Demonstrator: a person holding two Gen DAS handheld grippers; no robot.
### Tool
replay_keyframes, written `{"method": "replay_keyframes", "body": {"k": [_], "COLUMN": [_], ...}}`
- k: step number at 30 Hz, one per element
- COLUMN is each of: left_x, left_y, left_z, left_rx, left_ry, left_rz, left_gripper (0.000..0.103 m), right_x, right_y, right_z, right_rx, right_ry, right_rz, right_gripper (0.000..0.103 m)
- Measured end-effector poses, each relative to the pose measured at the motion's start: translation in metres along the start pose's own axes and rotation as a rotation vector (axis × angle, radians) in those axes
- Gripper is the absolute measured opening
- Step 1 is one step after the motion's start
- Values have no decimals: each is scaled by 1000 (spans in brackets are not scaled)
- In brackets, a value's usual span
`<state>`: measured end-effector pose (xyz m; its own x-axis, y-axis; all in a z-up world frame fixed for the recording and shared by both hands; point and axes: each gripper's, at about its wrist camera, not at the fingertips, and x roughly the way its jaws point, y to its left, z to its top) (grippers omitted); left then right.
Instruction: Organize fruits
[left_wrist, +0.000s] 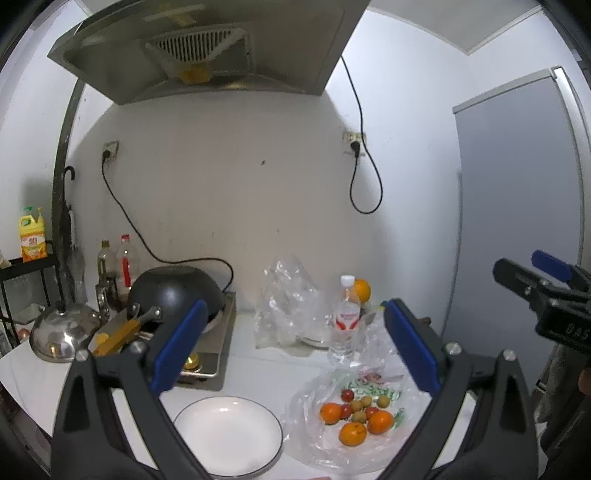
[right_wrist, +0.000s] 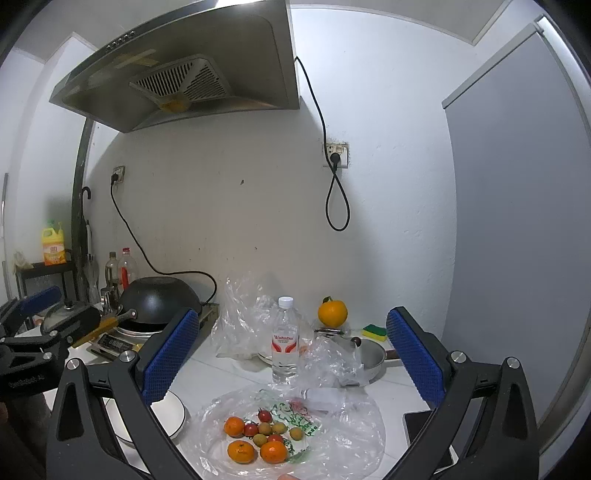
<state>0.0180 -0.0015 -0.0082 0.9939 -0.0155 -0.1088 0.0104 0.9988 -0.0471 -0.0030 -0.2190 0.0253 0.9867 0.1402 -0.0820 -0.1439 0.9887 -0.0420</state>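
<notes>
Bottle (right_wrist: 285, 341) label is red and white; brand too small to read for sure. Yellow jug (left_wrist: 32, 236) on the left rack, label unreadable. Left gripper (left_wrist: 295, 347) roughly level, jaws wide apart, nothing between them; right gripper (right_wrist: 291, 354) the same. Fruits (right_wrist: 260, 437), oranges, small red and tan ones, lie on a flat plastic bag (right_wrist: 332, 443) on the counter (left_wrist: 255, 373), just right of the white plate (left_wrist: 229, 435). One orange (right_wrist: 332, 313) sits apart by the wall. Wok (left_wrist: 177, 291) on the stove at left.

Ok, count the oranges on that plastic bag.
3 small oranges on the plastic bag: one at the cluster's left edge, two at its near edge, side by side. None seems hidden; a larger orange stands apart by the wall.
</notes>
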Motion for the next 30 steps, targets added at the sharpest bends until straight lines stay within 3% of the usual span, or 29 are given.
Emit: {"method": "replay_keyframes", "body": {"k": [30], "left_x": [3], "left_y": [4], "left_z": [0], "left_rx": [-5], "left_ry": [6], "left_rz": [-4], "left_gripper": [98], "right_x": [0], "right_y": [3], "right_z": [-7], "right_rx": [-1], "right_ry": [8], "right_rz": [-7], "right_gripper": [103]}}
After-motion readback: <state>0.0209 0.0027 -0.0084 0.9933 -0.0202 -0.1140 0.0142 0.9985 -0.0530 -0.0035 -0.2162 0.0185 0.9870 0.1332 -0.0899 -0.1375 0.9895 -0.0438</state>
